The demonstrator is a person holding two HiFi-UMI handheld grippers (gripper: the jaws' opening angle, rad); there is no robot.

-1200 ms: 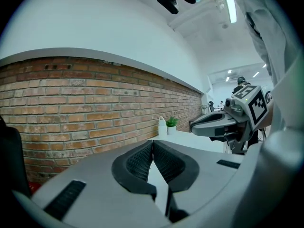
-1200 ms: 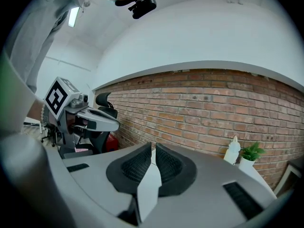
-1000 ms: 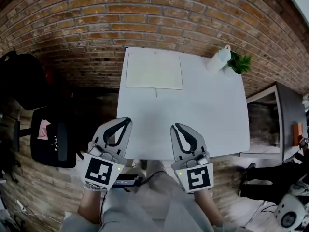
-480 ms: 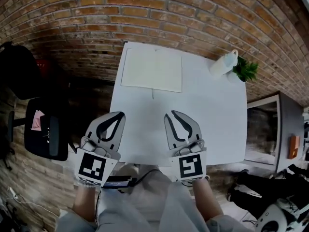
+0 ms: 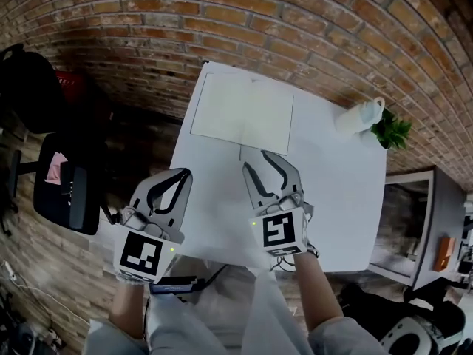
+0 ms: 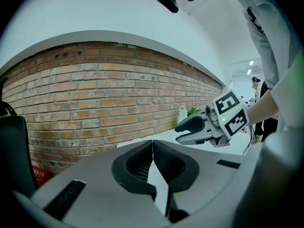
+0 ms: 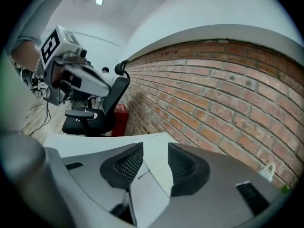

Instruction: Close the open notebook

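Observation:
The open notebook (image 5: 242, 115) lies flat, pale pages up, at the far left of the white table (image 5: 332, 191); a thin ribbon (image 5: 241, 152) trails from its near edge. My right gripper (image 5: 257, 161) hovers over the table just short of that edge, beside the ribbon. Its jaws are opening and hold nothing; in the right gripper view (image 7: 156, 148) the notebook page (image 7: 153, 152) and the ribbon show through the gap. My left gripper (image 5: 183, 173) is shut and empty at the table's left edge, its pads together in the left gripper view (image 6: 153, 144).
A white jug (image 5: 360, 115) and a small green plant (image 5: 394, 133) stand at the table's far right corner. A brick wall (image 5: 222, 28) runs behind the table. A black office chair (image 5: 63, 187) stands to the left, a second desk (image 5: 436, 220) to the right.
Both grippers have moved forward over the table toward the notebook, the right one farther. The right jaws, shut before, now stand apart. The left jaws stay shut.

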